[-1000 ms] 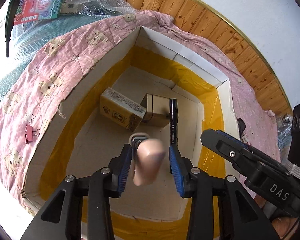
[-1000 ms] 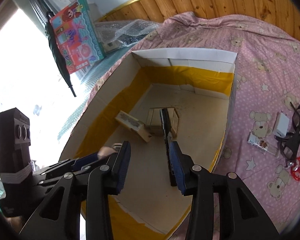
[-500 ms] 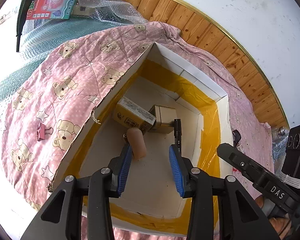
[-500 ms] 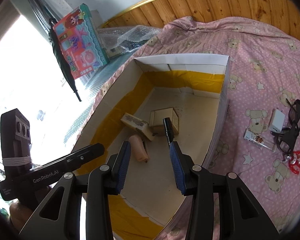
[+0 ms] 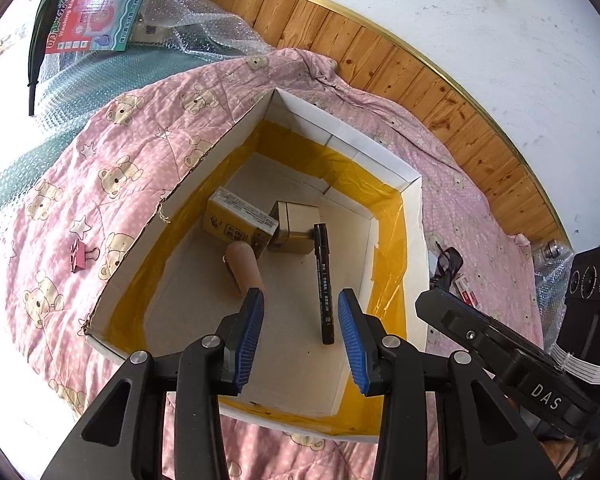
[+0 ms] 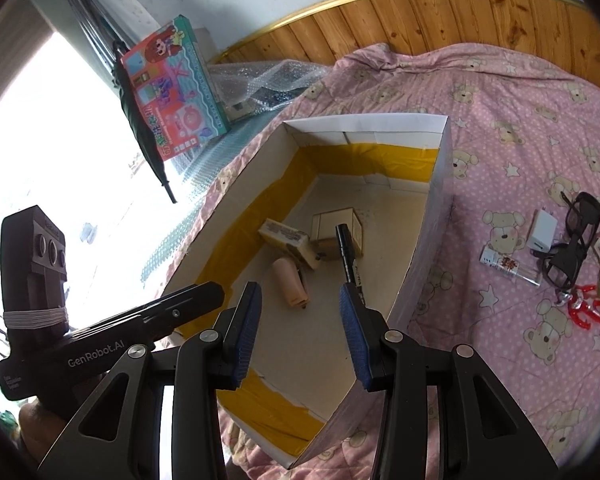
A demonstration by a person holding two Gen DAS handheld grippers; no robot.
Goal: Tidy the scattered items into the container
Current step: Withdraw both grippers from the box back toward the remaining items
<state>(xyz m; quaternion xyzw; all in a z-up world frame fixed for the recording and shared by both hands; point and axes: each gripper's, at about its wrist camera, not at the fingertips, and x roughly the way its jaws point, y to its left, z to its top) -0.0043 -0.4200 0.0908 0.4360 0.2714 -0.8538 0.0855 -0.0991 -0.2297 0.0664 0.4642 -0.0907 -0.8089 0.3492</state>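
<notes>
Left tool [image 5: 300, 320] spread, empty, above the cardboard box [image 5: 414, 216] on the bed. Right tool [image 6: 299, 314] also spread, empty. Inside the box: beige tube [image 5: 245, 268], black marker [image 5: 323, 284], two small cartons [image 5: 236, 220]. Glasses [image 6: 576, 236], charger [image 6: 543, 230], red clip [image 5: 80, 255] lie on the quilt [image 5: 112, 176] outside.

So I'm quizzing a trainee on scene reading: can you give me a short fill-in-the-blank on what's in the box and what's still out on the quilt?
1. The black marker lies inside the cardboard ____.
2. The red binder clip lies on the ____ quilt, outside the box.
3. The left claw is open and holds ____.
4. The sunglasses lie on the quilt beside a ____ charger.

Missing words: box; pink; nothing; white
</notes>
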